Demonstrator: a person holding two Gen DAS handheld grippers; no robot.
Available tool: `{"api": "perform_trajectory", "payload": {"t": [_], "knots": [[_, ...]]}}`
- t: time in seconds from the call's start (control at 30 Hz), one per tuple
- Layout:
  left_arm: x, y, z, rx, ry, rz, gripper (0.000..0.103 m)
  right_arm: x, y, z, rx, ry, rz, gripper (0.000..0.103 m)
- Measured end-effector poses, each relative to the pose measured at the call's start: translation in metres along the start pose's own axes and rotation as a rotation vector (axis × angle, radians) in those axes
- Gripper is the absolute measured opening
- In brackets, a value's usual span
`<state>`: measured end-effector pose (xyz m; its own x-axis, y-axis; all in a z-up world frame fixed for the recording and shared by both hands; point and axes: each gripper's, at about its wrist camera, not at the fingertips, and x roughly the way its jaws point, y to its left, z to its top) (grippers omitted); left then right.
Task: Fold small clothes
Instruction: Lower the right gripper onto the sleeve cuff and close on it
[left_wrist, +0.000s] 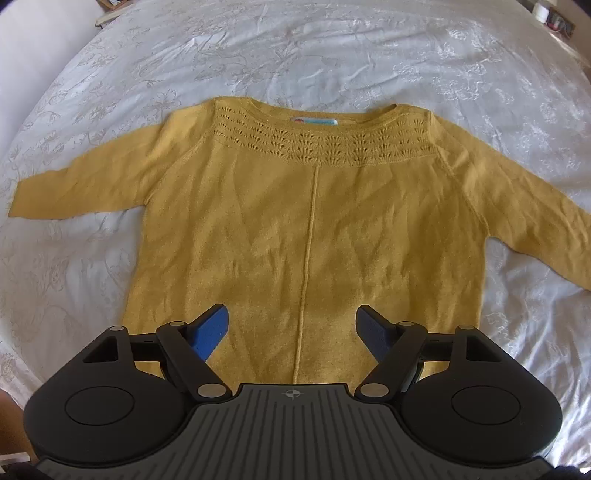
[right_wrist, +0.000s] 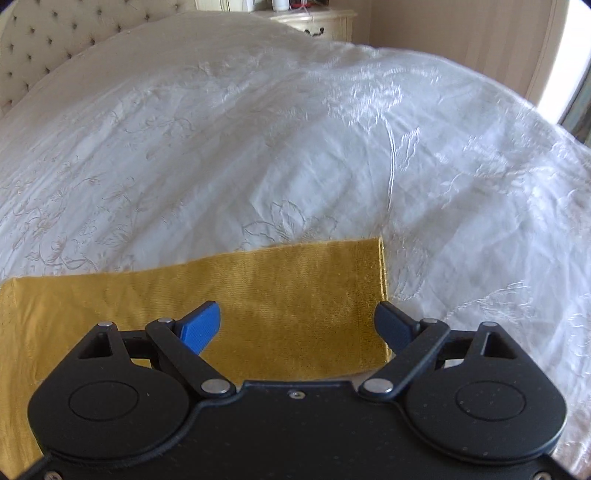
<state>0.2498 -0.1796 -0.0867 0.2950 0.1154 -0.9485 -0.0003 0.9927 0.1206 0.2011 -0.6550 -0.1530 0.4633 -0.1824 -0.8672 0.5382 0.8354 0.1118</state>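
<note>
White embroidered bedspread (left_wrist: 332, 55) covers the bed, with a tufted headboard (right_wrist: 40, 40) and cream nightstand (right_wrist: 321, 24) beyond. Mustard sweater (left_wrist: 303, 229) lies flat, face up, sleeves spread. Left gripper (left_wrist: 291, 328) hovers over its hem, jaws spread, empty; right gripper (right_wrist: 297, 325) likewise released above the sleeve cuff (right_wrist: 369, 295).

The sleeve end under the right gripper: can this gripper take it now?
Probably yes. The right gripper is open above the sleeve end of the yellow sweater, and nothing lies between them on the bedspread.
</note>
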Motion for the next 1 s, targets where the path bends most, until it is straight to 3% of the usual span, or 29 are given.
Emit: {"api": "perform_trajectory", "payload": {"t": [0.13,0.37,0.53,0.63,0.73,0.83,0.9,0.97,1.0], "knots": [[0.001,-0.009,0.002,0.010,0.017,0.014,0.076,0.021,-0.010,-0.003,0.006,0.024,0.071,0.103],[0.006,-0.019,0.002,0.023,0.039,0.032,0.076,0.032,-0.021,-0.008,-0.013,0.014,0.116,0.103],[0.008,-0.024,-0.003,0.039,0.051,0.038,0.076,0.032,-0.012,-0.019,-0.163,0.014,0.100,0.103],[0.007,-0.023,-0.006,0.040,0.047,0.033,0.076,0.027,-0.014,-0.017,-0.171,0.015,0.114,0.103],[0.005,-0.018,-0.007,0.040,0.038,0.032,0.076,0.006,-0.017,-0.015,-0.137,-0.033,0.091,0.091],[0.007,-0.011,-0.006,0.036,0.031,0.030,0.076,-0.004,-0.024,-0.014,-0.112,-0.084,0.010,0.090],[0.011,-0.006,-0.005,0.028,0.038,0.024,0.076,0.003,-0.033,-0.012,-0.070,-0.074,-0.029,0.088],[0.015,-0.002,-0.003,0.027,0.046,0.014,0.076,0.012,-0.039,-0.012,-0.040,-0.063,-0.042,0.076],[0.016,-0.001,-0.002,0.029,0.047,0.010,0.076,0.015,-0.039,-0.010,-0.031,-0.057,-0.041,0.075]]}}
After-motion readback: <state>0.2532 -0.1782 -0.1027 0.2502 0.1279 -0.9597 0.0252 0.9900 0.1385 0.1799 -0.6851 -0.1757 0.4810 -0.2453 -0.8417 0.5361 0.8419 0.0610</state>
